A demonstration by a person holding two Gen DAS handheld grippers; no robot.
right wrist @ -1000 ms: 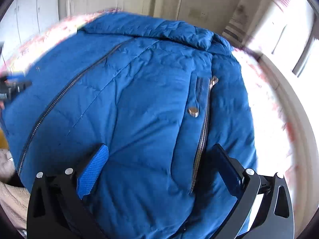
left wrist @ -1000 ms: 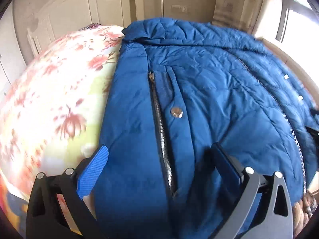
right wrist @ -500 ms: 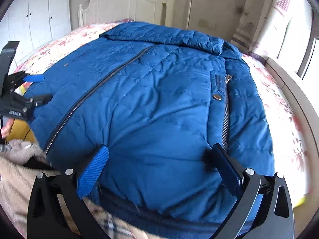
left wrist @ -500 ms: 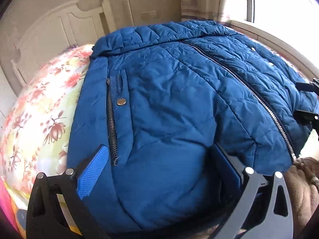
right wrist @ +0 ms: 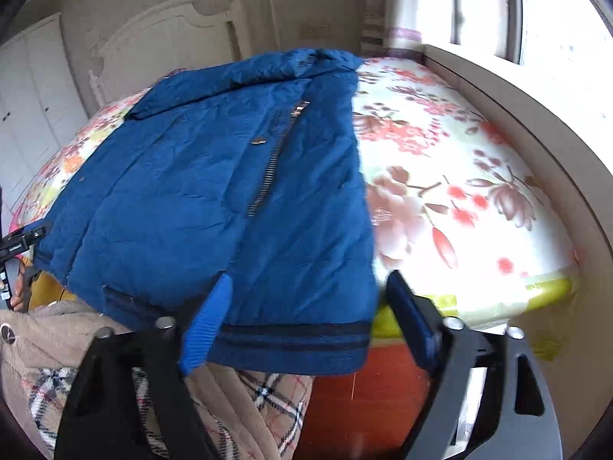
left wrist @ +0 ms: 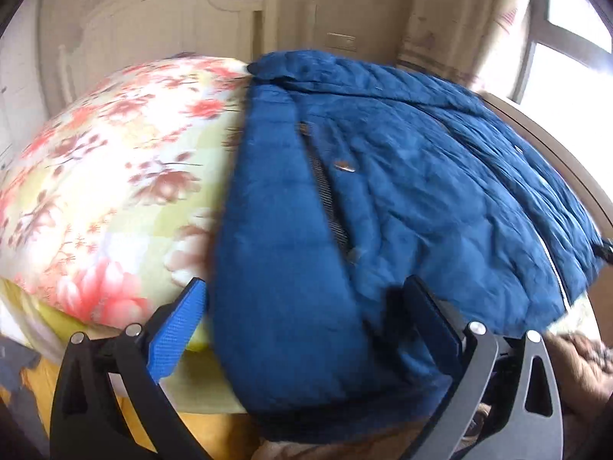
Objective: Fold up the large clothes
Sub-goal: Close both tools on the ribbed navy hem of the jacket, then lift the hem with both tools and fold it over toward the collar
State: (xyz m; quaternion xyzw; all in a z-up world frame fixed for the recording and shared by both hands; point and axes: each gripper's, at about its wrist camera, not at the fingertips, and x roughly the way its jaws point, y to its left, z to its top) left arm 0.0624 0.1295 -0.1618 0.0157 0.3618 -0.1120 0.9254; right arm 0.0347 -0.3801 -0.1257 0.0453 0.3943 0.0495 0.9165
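From my left camera I see bare bed [left wrist: 115, 176] on the left, with flowers on it, and lots of free room there; the blue coat [left wrist: 383, 199] lies flat beside it, its left edge running up toward the headboard [left wrist: 161, 23]; my left claw [left wrist: 302, 322] stands wide open over the coat's near left corner, one pad off the cloth on the left, the other dark against it; I cannot tell if that pad touches; this picture is smeared, so the pocket zip and snap are just streaks; the coat's far right side is cut off at the rim.

From my right camera the left claw [right wrist: 21, 237] peeks in at the far left, mostly cut off; the coat [right wrist: 214, 191] fills the middle, its striped hem hanging over the near bed edge; my right claw [right wrist: 306, 314] is closing with the hem corner between its pads, not pinched yet; right of the coat the bed [right wrist: 459, 176] is bare out to the wall ledge; below, a tan robe [right wrist: 49, 341] with check lining hides what is under it.
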